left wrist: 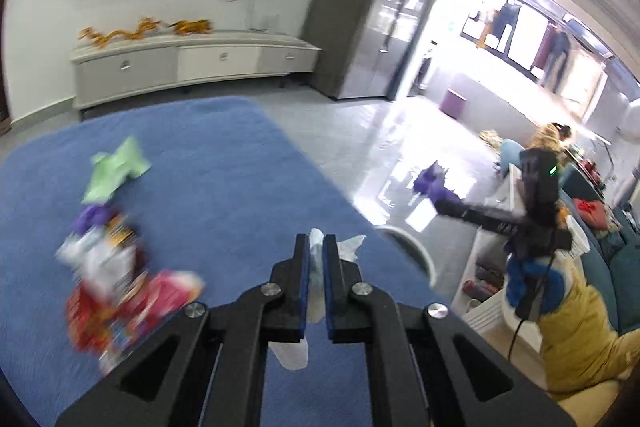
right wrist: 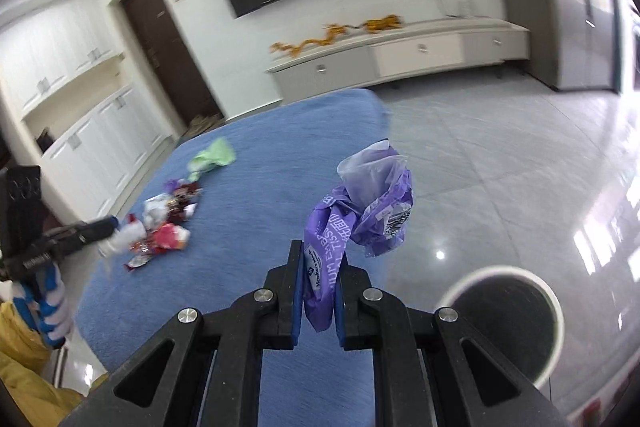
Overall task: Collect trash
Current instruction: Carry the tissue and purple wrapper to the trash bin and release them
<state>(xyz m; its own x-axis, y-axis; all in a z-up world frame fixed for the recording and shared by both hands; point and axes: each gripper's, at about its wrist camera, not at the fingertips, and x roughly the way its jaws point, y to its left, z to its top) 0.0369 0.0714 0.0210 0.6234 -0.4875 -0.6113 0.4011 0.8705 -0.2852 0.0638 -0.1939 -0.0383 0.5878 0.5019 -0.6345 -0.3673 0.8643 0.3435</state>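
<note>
Gripping a purple "Member's Mark" wrapper [right wrist: 344, 227], the right tool [right wrist: 318, 291] pinches it

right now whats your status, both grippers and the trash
Left gripper shut on white tissue. Right gripper shut on purple wrapper. Bin right of it. Wrapper pile on blue rug.

A crumpled purple wrapper [right wrist: 352, 227] and a white tissue [left wrist: 316, 259] are each held up in tongs. Red and white wrappers [right wrist: 160, 231] and green paper [right wrist: 212, 155] lie scattered on the blue desk [right wrist: 260, 187]. The white bin [right wrist: 556, 307] stands open on the floor.
</note>
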